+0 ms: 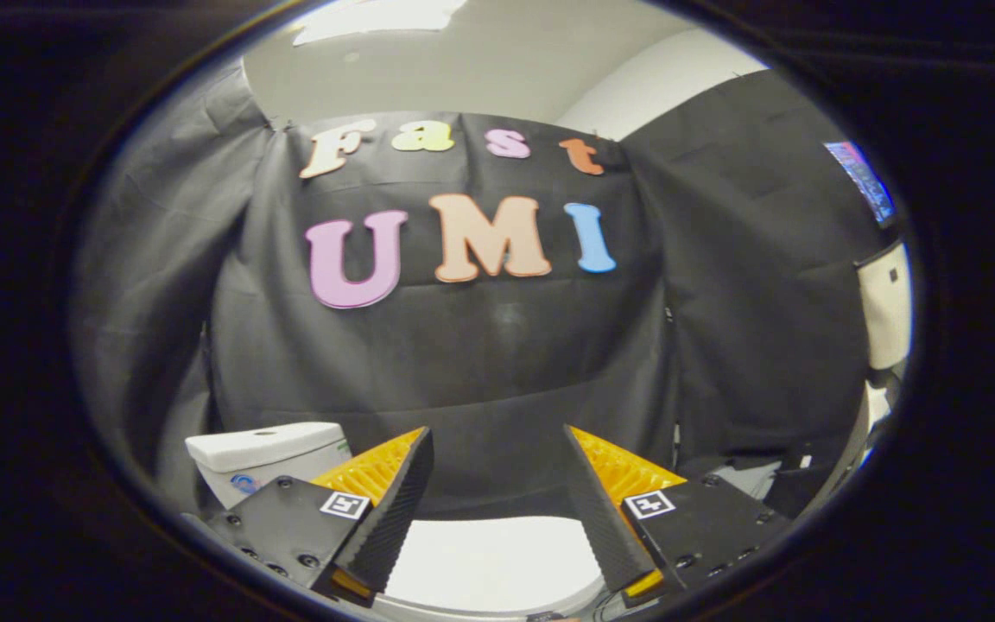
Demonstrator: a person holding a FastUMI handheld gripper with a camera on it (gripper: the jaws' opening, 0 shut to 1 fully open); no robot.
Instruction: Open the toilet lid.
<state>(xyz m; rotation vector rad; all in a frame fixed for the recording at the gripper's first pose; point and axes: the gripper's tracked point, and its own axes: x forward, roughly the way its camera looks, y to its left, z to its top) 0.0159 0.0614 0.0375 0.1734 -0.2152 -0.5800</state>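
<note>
Right, I've got the gripper [497, 518] w/ its jaws spread wide apart, nothing held between them. The toilet lid [497, 557] sits low, in the gap between the two fingers [389, 510] and just under them: a smooth, plain white, glossy surface, lying flat/closed as far as I can tell. I can't tell which way its long axis runs; what shows is a curved patch. Most of the lid is hidden: both fingers cover its sides, and its near edge is cut off. Whether the fingers touch it I can't tell. Left of the lid and farther back stands the white tank [269, 453], w/ a flat top, a small round button on it and a blue mark on its front, too small to read. The left finger covers the tank's lower right part. Behind the lid hangs the black cloth wall [506, 363], w/ creases. Far right of the lid are pale objects, too blurred to ID.
</note>
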